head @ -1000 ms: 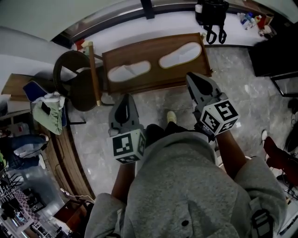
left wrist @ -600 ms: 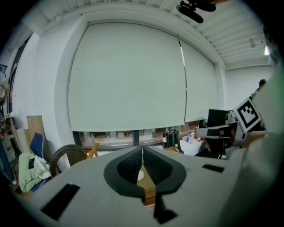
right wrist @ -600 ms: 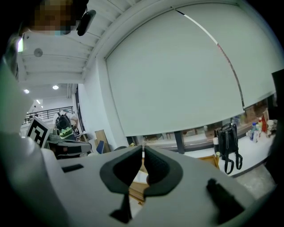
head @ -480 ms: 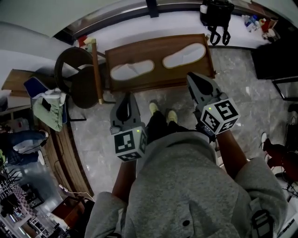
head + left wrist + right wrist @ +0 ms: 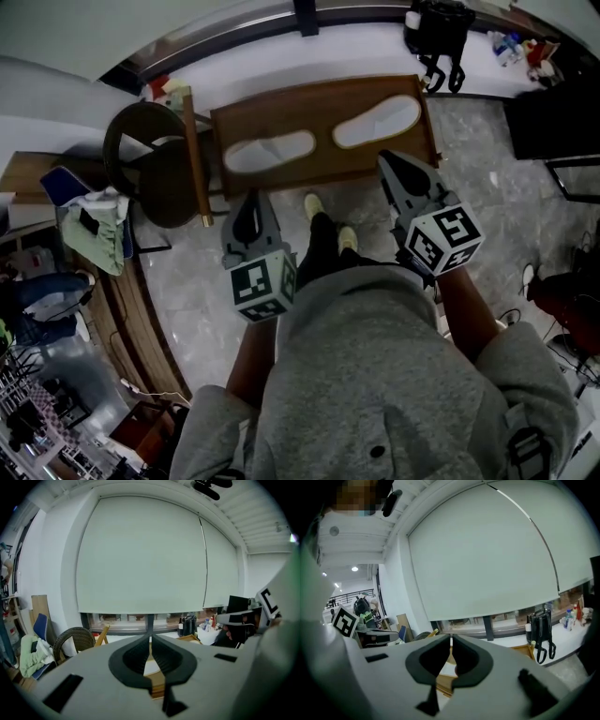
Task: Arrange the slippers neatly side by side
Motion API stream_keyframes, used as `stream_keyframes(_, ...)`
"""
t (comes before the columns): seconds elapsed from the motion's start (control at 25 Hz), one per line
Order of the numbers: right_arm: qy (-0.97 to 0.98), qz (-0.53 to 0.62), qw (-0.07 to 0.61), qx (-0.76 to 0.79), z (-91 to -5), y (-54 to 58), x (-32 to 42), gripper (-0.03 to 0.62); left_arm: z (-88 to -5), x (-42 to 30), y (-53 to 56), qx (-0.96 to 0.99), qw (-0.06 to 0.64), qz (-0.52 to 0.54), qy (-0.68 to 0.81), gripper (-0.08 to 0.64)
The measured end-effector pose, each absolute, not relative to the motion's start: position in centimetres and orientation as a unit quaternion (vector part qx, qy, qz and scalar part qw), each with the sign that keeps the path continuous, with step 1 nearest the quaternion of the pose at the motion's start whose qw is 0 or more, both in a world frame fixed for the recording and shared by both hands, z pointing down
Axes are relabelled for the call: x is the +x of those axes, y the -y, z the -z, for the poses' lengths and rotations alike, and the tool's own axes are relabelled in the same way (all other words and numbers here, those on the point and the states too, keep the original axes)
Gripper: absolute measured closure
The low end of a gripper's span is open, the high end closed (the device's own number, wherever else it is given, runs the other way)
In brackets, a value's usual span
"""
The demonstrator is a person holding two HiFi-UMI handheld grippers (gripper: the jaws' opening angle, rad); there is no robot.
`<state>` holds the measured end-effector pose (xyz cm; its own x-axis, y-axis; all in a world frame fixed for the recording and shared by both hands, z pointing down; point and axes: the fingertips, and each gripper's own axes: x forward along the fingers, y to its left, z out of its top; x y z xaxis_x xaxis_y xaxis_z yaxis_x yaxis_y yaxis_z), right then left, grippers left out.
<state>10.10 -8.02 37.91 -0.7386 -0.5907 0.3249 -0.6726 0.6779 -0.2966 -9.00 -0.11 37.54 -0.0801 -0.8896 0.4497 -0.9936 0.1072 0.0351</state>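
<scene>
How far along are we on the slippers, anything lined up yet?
Nothing looks done: the left slipper and right slipper lie end to end on the wooden table, a gap between them. Nothing in hand: the left gripper and right gripper are short of the table, jaws together, empty. Left: set both side by side.

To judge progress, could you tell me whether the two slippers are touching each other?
No, bare wood of the table shows between the left slipper and the right slipper.
</scene>
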Motion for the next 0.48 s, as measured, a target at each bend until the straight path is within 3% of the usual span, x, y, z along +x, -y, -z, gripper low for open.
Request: stream_keyframes(0.48, 0.907, -0.197, 0.128, 0.349, -39.0, 12.9, 6.3, 0.561, -41.5, -13.2, 5.9, 0.642, 0.223, -0.152, 0.718, 0.538)
